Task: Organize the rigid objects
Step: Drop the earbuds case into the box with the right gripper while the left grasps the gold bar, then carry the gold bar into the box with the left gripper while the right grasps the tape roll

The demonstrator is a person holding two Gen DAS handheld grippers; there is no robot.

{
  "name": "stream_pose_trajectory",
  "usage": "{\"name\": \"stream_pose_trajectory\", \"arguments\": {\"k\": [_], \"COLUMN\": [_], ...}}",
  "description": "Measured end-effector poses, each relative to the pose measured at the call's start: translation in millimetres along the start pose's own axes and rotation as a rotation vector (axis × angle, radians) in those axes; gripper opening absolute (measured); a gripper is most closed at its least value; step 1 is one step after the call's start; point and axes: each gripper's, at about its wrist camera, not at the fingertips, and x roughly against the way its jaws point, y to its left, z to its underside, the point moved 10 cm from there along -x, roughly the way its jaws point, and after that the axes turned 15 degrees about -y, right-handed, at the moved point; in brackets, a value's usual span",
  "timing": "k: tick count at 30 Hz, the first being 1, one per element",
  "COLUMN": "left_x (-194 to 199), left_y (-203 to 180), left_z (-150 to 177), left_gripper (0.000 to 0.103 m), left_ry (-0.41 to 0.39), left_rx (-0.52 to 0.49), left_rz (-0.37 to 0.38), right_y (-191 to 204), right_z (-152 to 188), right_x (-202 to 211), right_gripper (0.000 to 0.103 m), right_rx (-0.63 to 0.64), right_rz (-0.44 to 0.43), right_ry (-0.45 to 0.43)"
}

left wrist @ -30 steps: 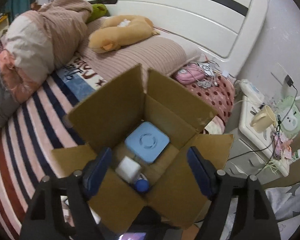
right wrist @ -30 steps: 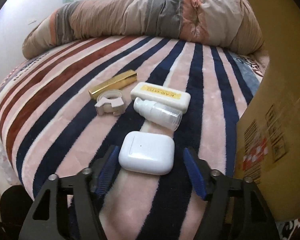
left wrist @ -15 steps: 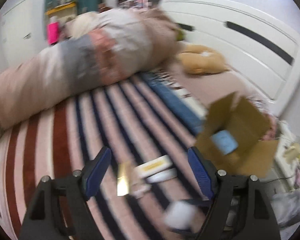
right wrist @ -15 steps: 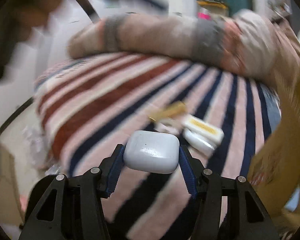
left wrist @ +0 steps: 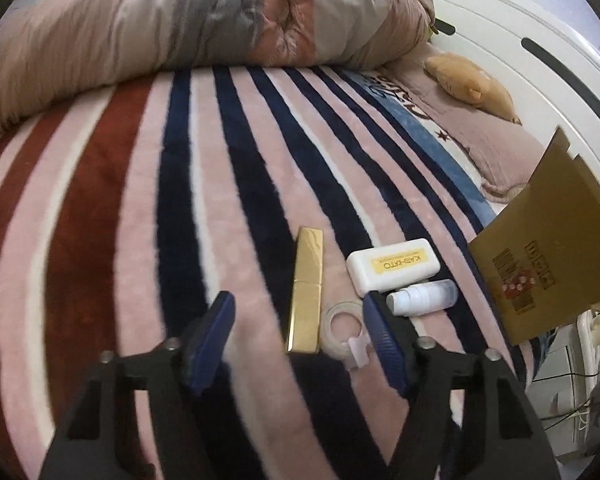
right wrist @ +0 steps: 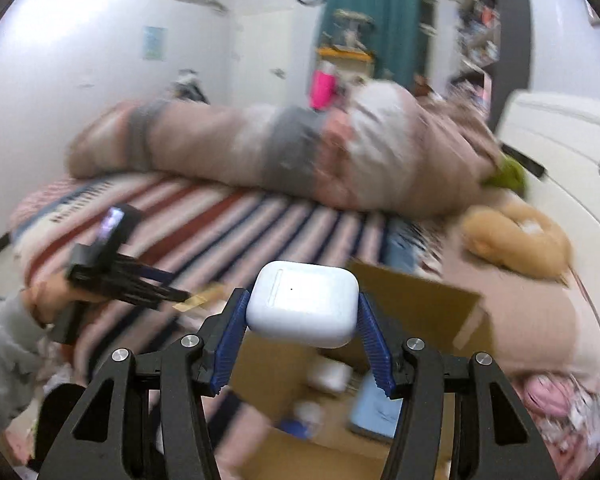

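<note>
Two claws, right claw clamped a white case above the cardboard box, left claw gaped empty over a gold bar.

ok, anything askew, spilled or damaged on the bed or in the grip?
Nothing stands out. The gold box, tape ring, white case and spray bottle lie intact on the striped blanket. The right gripper holds the earbud case squarely over the cardboard box. The right view is too blurred to judge the box contents.
</note>
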Motion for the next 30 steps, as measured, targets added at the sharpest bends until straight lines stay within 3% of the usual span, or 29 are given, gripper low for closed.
{"name": "stream_pose_trajectory", "arguments": {"k": [8,10,14,18,22,25,30], "left_x": [-41,-45,-46,-48,-46,-33,28], "left_y": [6,4,-1,-4,-6,-3,2], "left_z": [5,4,4,6,4,-2,-36], "left_gripper": [0.044,0.032,0.018,0.015,0.015,0.015,0.015], "left_ry": [0.032,0.029,0.034,0.031,0.028,0.013,-0.092], "left_rx": [-0.063,-0.098,-0.132,-0.178,-0.201,-0.191,-0.224], "left_rz": [-0.079,-0.087,-0.09,-0.125,-0.134,-0.134,-0.165], "right_y": [-32,-34,-39,-35,-20,9,79], "right_z": [48,55,65,59,40,20,-2], "right_x": [-14,-14,-18,-17,-10,-5,-6], "right_gripper": [0.052,0.052,0.052,0.062,0.063,0.063,0.063], "right_rx": [-0.037,-0.039,-0.043,-0.028,-0.034,-0.044,-0.022], "right_rz": [0.051,0.058,0.077,0.072,0.036,-0.059,-0.234], "right_ry": [0.15,0.179,0.229,0.203,0.145,0.078,0.01]}}
